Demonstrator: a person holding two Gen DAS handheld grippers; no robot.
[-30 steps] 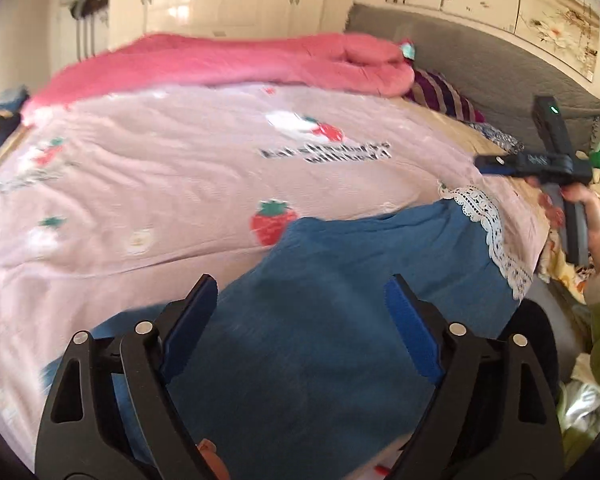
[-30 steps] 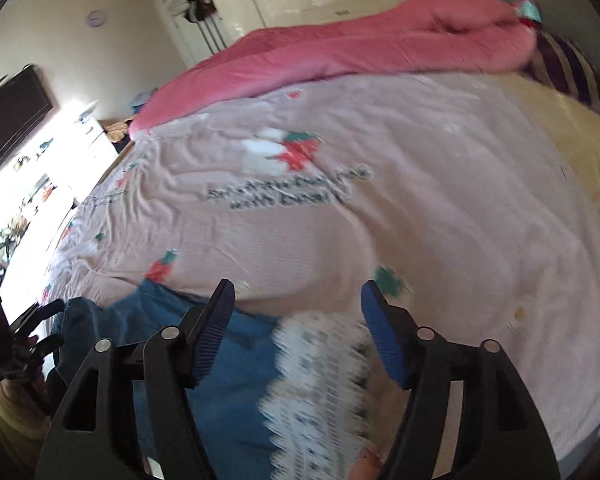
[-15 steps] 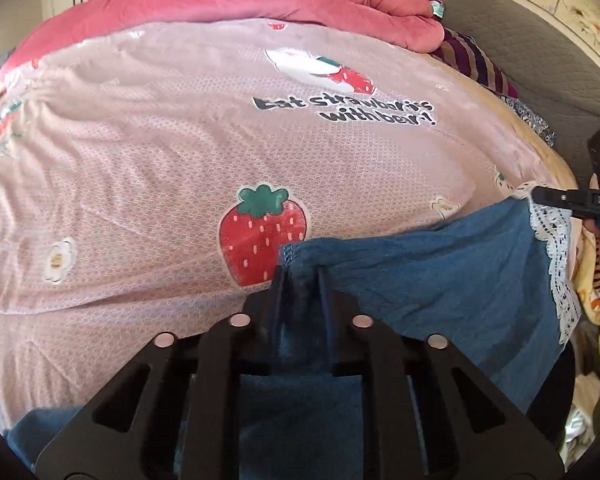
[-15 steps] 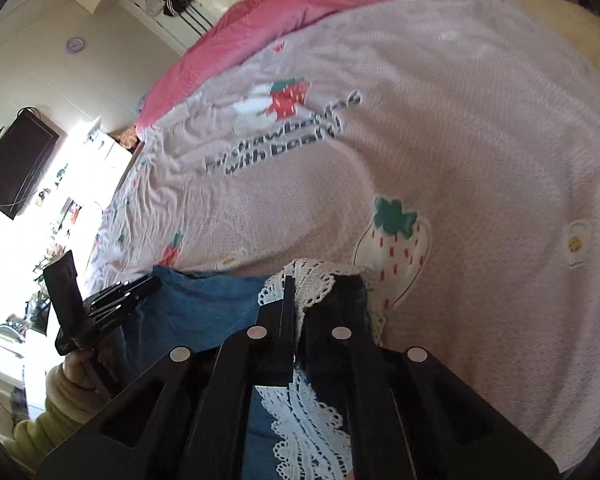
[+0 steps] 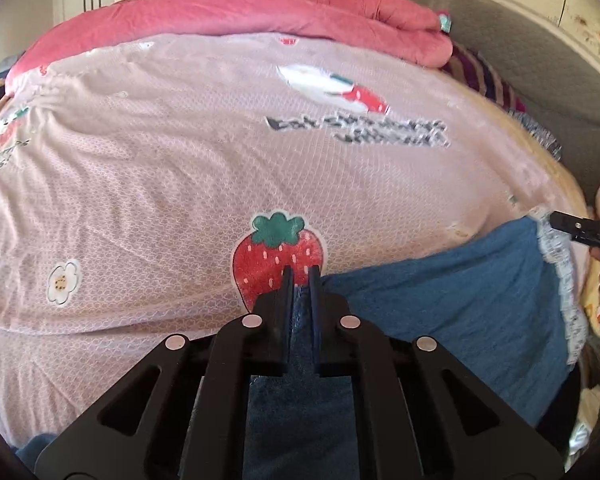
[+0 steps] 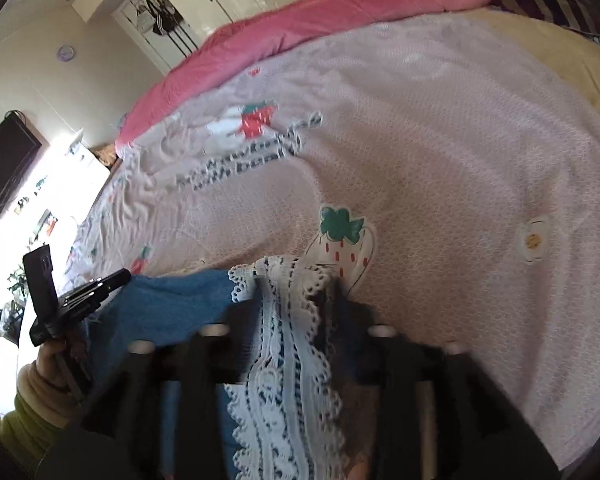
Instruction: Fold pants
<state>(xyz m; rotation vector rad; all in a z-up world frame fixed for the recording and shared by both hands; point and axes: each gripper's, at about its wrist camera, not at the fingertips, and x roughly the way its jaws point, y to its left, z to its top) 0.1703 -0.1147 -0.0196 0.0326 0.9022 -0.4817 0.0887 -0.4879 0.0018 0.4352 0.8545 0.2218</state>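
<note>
Blue denim pants [image 5: 452, 304] with a white lace hem [image 5: 560, 264] lie at the near edge of the bed. My left gripper [image 5: 301, 276] is shut on the pants' edge, over a strawberry print. My right gripper [image 6: 296, 280] is shut on the lace hem [image 6: 284, 360]; the blue cloth [image 6: 168, 304] stretches left from it. The right gripper also shows at the right edge of the left wrist view [image 5: 580, 230], at the lace hem. The left gripper shows in the right wrist view [image 6: 96, 288] at the cloth's far end.
The pants rest on a pink strawberry-print bedspread [image 5: 220, 152]. A rolled pink quilt [image 5: 260, 16] lies along the far side, a striped pillow [image 5: 484, 76] and grey headboard [image 5: 520, 60] to the right. A TV [image 6: 4, 160] hangs on the left wall.
Both grippers were open above the pants a second ago; they closed on the cloth, left on the denim edge, right on the lace hem, and have moved it further onto the bed.
</note>
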